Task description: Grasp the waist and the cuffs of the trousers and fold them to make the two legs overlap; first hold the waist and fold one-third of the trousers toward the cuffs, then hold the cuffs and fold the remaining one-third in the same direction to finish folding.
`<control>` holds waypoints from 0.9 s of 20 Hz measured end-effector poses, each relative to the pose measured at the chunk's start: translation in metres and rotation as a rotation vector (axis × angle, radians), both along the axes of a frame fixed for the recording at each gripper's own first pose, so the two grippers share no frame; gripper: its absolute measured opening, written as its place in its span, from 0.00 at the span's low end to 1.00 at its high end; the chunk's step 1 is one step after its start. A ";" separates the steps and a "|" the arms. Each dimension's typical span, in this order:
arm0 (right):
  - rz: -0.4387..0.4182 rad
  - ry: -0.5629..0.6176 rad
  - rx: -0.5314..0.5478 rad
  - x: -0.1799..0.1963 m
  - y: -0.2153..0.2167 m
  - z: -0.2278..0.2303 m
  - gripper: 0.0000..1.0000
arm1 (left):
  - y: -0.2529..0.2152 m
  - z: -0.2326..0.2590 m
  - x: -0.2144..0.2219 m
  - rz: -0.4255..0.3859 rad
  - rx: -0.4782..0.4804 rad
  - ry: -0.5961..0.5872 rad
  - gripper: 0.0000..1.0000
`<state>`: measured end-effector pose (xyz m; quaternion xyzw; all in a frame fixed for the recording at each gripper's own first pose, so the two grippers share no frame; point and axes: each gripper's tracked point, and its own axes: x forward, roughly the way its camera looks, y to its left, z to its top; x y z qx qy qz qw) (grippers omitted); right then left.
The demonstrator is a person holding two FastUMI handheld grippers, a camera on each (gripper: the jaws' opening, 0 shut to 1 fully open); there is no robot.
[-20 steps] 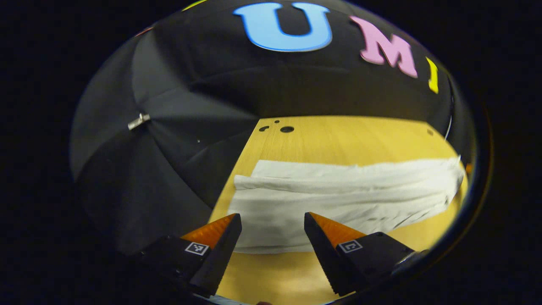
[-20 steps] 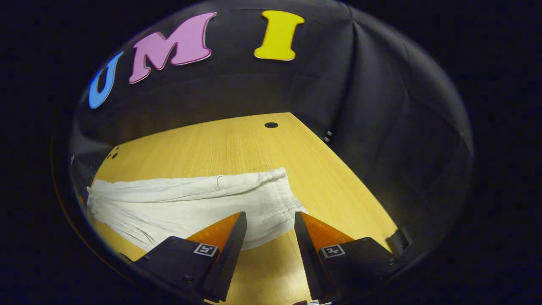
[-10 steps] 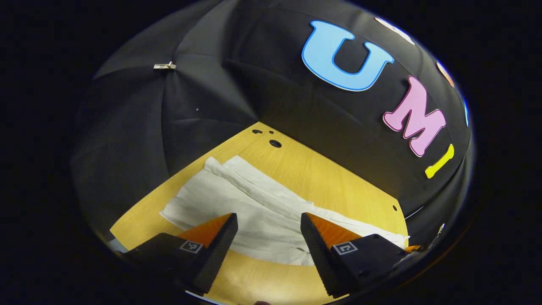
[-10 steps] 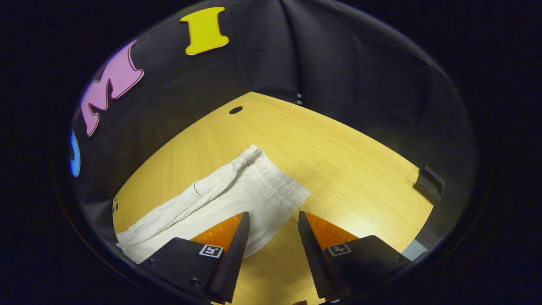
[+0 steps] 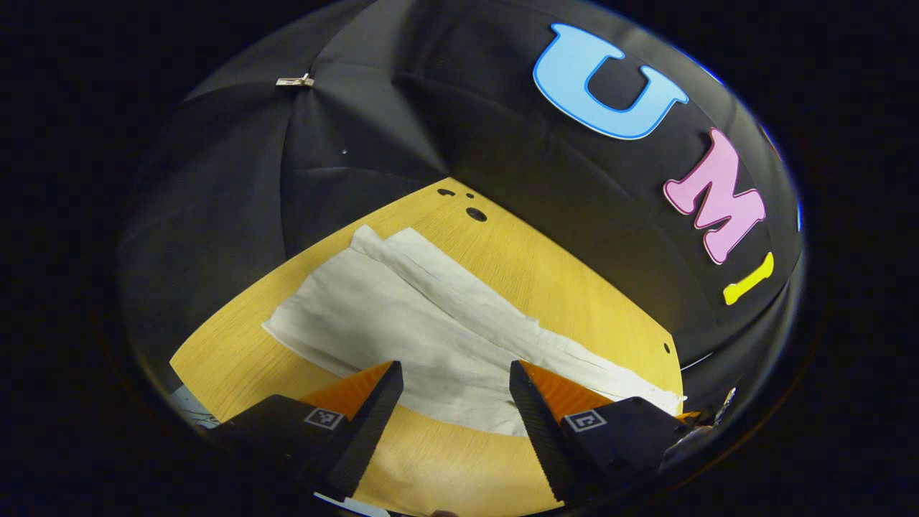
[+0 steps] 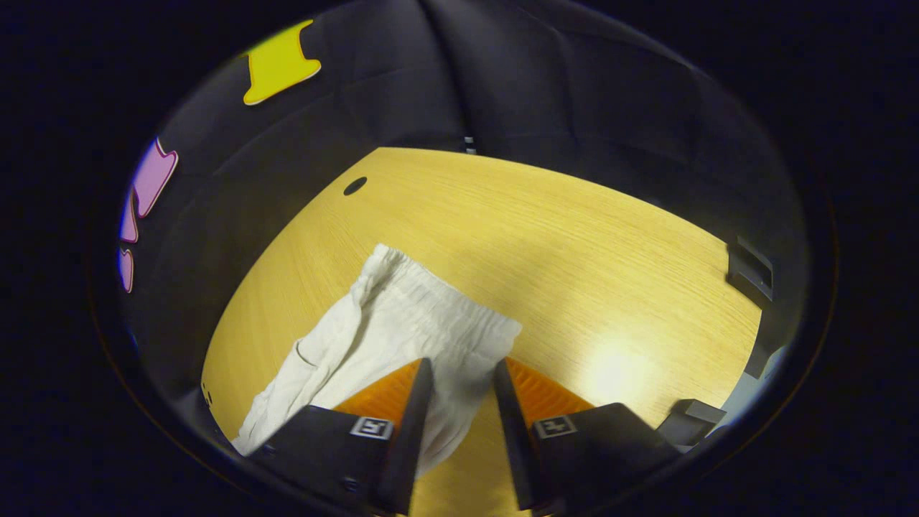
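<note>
White trousers [image 5: 402,323] lie flat on the wooden table [image 5: 574,287], legs overlapped, running from the cuff end at upper left to lower right in the left gripper view. My left gripper [image 5: 456,373] is open just above the cloth's near edge, roughly mid-length, with nothing between its fingers. In the right gripper view the gathered waistband [image 6: 438,301] lies straight ahead. My right gripper [image 6: 461,366] is open with a narrow gap, its fingers standing either side of the waist's near part. Whether they touch the cloth I cannot tell.
Bare table [image 6: 574,237] stretches to the right of the waist. Round holes [image 5: 475,214] sit near the far corner, and one hole [image 6: 355,186] beyond the waist. Black brackets [image 6: 750,269] stand at the table's right edge. Black cloth walls close in behind.
Both grippers swung outward: the left now faces the cuff end, the right faces the waist and has come closer to it. The right gripper's fingers have narrowed.
</note>
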<state>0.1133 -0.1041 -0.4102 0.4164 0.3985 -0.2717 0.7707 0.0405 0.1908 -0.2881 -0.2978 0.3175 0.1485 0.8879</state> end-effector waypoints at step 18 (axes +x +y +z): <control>-0.026 -0.085 0.019 0.000 -0.002 0.019 0.11 | 0.045 -0.063 0.006 0.290 -0.293 0.025 0.92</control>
